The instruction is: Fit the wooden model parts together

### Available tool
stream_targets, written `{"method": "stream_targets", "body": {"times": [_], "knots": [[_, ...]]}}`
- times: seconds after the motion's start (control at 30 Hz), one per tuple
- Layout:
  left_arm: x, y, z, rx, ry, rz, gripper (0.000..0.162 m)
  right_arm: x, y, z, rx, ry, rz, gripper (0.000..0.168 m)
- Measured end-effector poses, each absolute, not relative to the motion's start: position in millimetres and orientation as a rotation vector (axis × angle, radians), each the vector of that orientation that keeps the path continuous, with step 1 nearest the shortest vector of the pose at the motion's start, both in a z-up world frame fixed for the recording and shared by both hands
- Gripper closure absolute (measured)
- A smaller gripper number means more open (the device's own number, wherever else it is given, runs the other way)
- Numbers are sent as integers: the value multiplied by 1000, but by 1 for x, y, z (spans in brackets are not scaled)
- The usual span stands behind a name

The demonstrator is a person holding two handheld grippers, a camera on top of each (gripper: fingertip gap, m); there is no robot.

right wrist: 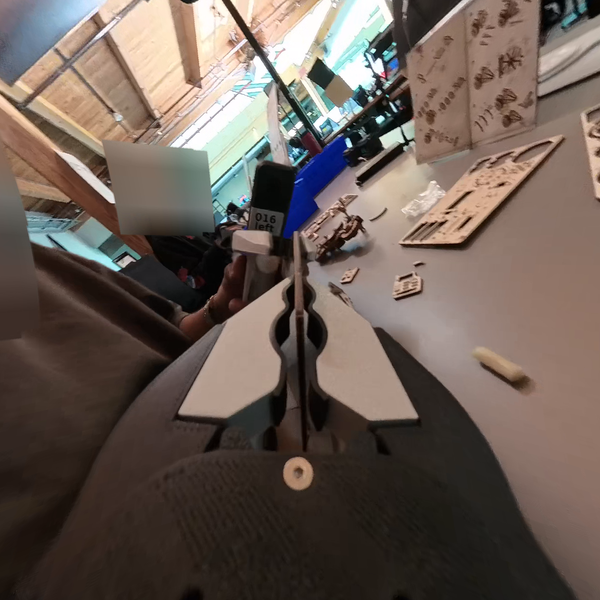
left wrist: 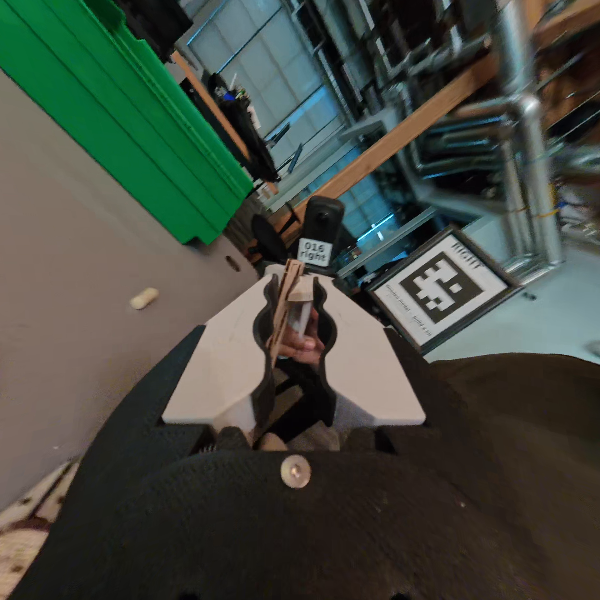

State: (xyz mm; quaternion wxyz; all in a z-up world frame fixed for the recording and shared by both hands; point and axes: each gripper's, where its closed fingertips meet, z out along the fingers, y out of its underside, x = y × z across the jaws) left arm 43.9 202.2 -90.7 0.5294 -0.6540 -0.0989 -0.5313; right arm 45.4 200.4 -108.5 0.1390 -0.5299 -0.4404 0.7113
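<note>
Left tongs (left wrist: 293,285) pinch a thin wooden part (left wrist: 285,305) edge-on, tilted slightly, with its top end poking past the tips. Right tongs (right wrist: 297,289) are clamped on a flat wooden panel (right wrist: 299,324), seen edge-on as a thin dark line running the full length of the gap. The two pairs of tongs face each other tip to tip, raised off the grey tabletop (right wrist: 487,308); whether the two pieces touch, can't tell. On the tabletop beyond the right tongs: small loose wooden pieces (right wrist: 407,285), a half-built dark wooden model (right wrist: 341,232), a punched-out parts sheet (right wrist: 480,194), crumpled clear plastic (right wrist: 422,199), and a pale cylinder (right wrist: 498,363) lying by itself. A green bin (left wrist: 113,113) stands along the tabletop's far edge, well apart from the left tongs.
</note>
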Motion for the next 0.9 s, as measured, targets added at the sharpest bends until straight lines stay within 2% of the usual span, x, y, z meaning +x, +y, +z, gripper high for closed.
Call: {"method": "stream_targets", "body": {"times": [0.2,0.43,0.9], "knots": [[33,179,-90,-1457,-160,-928,144,43,196,-105,-1434,-1320,1976,168],[53,174,-97,-1458,-104,-930,137,40,191,-110,-1463,-1331,1998,168],[49,177,-114,-1499,-117,-920,139,38,202,-116,-1525,-1277,2007,168]]}}
